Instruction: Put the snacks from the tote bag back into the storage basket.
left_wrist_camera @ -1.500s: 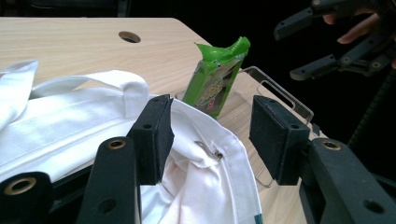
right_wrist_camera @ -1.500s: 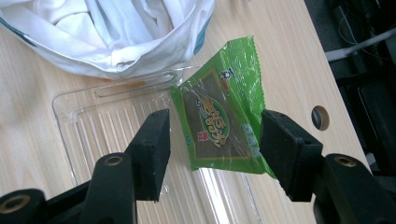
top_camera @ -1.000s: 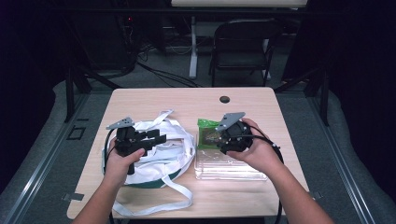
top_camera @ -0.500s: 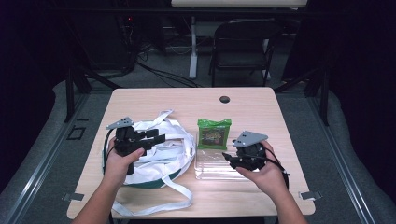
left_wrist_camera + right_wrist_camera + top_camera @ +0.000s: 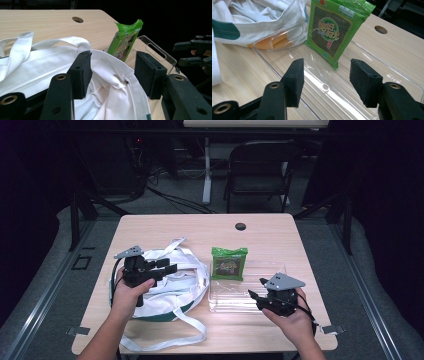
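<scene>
The green snack packet [image 5: 229, 263] leans at the clear tray's [image 5: 272, 270] upper edge, mid-frame, not yet bagged. The left hand-held gripper [image 5: 167, 266] spreads the white bag's [image 5: 187, 280] rim; the right hand-held gripper [image 5: 255, 296], empty, has just been narrowing slightly.

A dark lab: bare table [image 5: 280, 227], folding chair [image 5: 260, 170], floor cables [image 5: 175, 202].

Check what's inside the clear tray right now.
The clear tray holds one green snack packet, leaning at its far end. Otherwise bare; wood shows through the bottom. The white tote bag lies against its handle end.
</scene>
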`<act>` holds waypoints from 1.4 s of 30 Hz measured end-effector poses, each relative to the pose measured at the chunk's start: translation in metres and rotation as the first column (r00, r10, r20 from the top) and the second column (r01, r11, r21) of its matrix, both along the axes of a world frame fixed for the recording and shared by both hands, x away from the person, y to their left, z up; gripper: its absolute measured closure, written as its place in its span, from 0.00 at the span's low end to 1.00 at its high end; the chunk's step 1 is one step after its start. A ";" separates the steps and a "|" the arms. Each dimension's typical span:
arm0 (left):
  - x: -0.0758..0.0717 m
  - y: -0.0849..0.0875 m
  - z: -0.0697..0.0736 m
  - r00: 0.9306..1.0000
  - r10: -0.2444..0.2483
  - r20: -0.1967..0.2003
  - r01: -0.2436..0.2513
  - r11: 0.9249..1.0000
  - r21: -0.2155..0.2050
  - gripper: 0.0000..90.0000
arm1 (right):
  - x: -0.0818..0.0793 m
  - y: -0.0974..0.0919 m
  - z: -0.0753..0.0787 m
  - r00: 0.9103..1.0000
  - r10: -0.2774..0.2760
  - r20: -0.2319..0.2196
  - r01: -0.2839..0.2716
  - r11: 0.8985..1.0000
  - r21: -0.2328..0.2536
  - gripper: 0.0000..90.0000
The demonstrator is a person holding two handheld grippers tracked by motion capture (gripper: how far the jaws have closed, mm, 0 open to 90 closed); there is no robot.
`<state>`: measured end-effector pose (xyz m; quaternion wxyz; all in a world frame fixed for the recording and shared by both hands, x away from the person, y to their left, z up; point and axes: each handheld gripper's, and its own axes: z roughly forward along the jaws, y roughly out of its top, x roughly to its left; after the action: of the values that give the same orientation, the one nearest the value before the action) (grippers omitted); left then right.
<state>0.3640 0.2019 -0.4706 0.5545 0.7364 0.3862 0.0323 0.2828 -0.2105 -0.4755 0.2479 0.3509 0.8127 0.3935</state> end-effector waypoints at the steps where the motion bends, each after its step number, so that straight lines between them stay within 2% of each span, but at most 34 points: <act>1: 0.000 0.000 0.000 1.000 0.000 -0.001 0.000 1.000 0.001 0.52 | -0.001 -0.001 -0.001 1.000 -0.005 0.000 0.005 1.000 0.007 0.51; 8: 0.001 0.001 -0.001 1.000 0.005 -0.001 -0.005 1.000 0.006 0.52 | -0.005 -0.001 -0.014 1.000 -0.029 0.012 0.029 0.999 0.043 0.51; 13: 0.002 0.000 -0.003 1.000 0.004 -0.007 -0.003 1.000 0.016 0.52 | -0.004 -0.002 -0.022 0.999 -0.052 0.003 0.052 0.997 0.055 0.51; 30: 0.004 0.001 -0.007 1.000 0.019 -0.015 -0.019 0.999 0.037 0.49 | -0.002 0.001 -0.031 0.999 -0.040 -0.013 0.040 0.999 0.030 0.49; 42: 0.007 0.003 -0.009 0.998 0.050 -0.033 -0.048 0.997 0.057 0.46 | -0.002 -0.001 -0.032 0.999 -0.048 -0.015 0.049 0.998 0.031 0.49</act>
<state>0.3710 0.2053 -0.4793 0.5257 0.7425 0.4127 0.0443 0.2810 -0.2117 -0.5077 0.2461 0.3771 0.7995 0.3975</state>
